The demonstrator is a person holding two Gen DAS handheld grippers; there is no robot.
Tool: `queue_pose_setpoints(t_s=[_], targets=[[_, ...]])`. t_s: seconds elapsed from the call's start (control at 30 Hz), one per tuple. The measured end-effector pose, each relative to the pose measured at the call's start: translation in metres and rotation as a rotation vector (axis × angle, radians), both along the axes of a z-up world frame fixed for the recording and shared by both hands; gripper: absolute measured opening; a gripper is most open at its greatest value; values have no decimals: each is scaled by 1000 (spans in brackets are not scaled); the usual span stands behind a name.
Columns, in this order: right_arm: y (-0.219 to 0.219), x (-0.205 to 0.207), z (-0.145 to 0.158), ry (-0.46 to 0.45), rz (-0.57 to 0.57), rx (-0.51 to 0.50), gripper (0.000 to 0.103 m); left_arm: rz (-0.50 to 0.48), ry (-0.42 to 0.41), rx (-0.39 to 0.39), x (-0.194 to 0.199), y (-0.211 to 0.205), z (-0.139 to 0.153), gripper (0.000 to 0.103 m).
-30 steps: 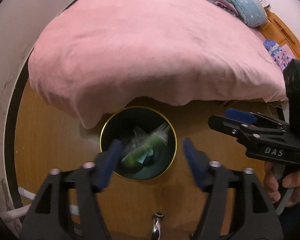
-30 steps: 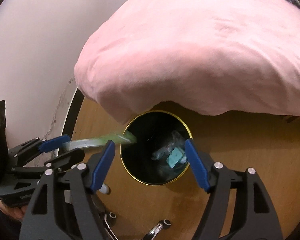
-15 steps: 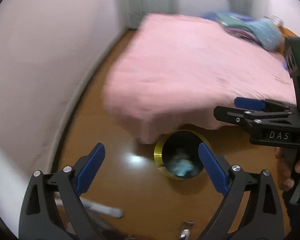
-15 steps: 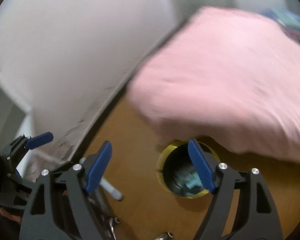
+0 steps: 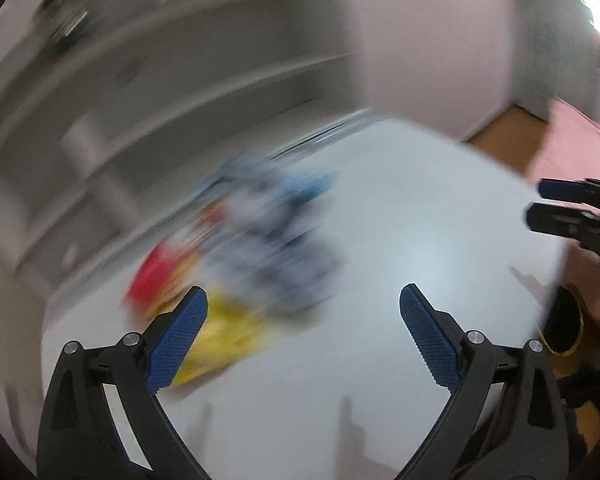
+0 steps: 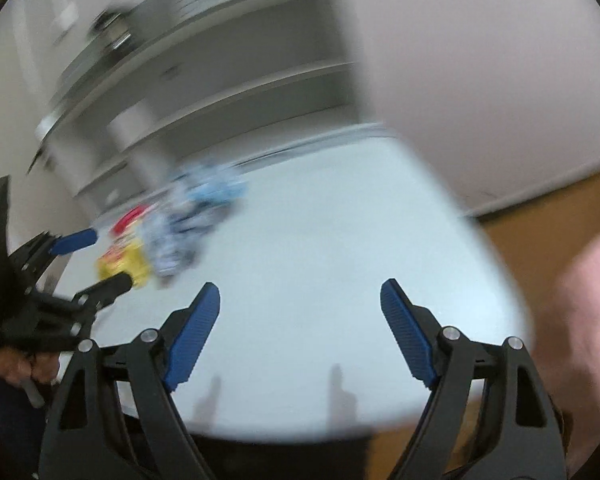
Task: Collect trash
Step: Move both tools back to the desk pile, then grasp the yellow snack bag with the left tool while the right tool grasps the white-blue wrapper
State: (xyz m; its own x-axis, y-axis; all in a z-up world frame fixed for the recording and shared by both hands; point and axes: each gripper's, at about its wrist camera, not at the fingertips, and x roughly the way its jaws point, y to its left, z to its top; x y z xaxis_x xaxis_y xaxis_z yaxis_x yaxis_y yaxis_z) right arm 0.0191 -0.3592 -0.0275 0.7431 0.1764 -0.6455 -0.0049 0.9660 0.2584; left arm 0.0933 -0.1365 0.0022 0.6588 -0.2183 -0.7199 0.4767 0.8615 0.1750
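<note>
Both views are motion-blurred. A pile of trash (image 5: 252, 248) lies on a white table (image 5: 400, 240): red, yellow, blue and grey wrappers. It also shows in the right wrist view (image 6: 172, 232). My left gripper (image 5: 302, 320) is open and empty, above the table just short of the pile. My right gripper (image 6: 300, 308) is open and empty above the table's bare part (image 6: 320, 260). The black bin with a gold rim (image 5: 564, 328) stands on the floor past the table's right edge.
White shelves (image 5: 180, 80) stand behind the table against the wall. A wooden floor (image 6: 540, 232) and the pink bedspread (image 6: 580, 300) lie to the right of the table.
Both grippers have swung up and left, away from the bin on the floor, to the white table with the trash pile. Both stay open and empty.
</note>
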Motion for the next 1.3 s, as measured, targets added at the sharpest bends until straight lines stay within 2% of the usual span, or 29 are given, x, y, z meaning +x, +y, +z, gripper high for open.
queue_pose_setpoints(t_s=[0.07,0.17,0.33,0.57,0.6,0.67,0.7,0.87,1.03,1.1,1.13,1.17,1.27,1.3], targets=[[49,30,-3,18,95,-37,77,89,45,-24,12,46,-11,94],[103,64,-10,56,207,-67,69,160,77,-64,21,92,-24,94],[160,108,-16,93,274,-110,60,166,113,-115,29,116,-38,94],[173,129,-30,119,263,-216,51,132,124,-140,49,114,-41,94],[175,130,-32,122,263,-235,37,126,126,-134,52,111,-42,94],[175,133,-33,119,265,-238,35,106,126,-129,57,104,-42,94],[174,130,-30,103,267,-234,26,95,125,-126,58,101,-43,94],[160,111,-9,32,253,-174,25,100,138,-105,70,94,-54,94],[145,92,5,-4,244,-116,24,120,160,-136,82,94,-58,94],[141,89,5,-6,242,-104,24,123,151,-129,80,93,-58,88],[138,86,4,-5,237,-93,24,118,150,-132,79,92,-57,74],[136,85,4,-5,236,-85,24,115,156,-142,78,92,-57,67],[128,79,2,0,238,-48,24,122,144,-150,70,91,-53,54],[126,76,2,-1,237,-42,24,121,134,-142,68,90,-51,53]])
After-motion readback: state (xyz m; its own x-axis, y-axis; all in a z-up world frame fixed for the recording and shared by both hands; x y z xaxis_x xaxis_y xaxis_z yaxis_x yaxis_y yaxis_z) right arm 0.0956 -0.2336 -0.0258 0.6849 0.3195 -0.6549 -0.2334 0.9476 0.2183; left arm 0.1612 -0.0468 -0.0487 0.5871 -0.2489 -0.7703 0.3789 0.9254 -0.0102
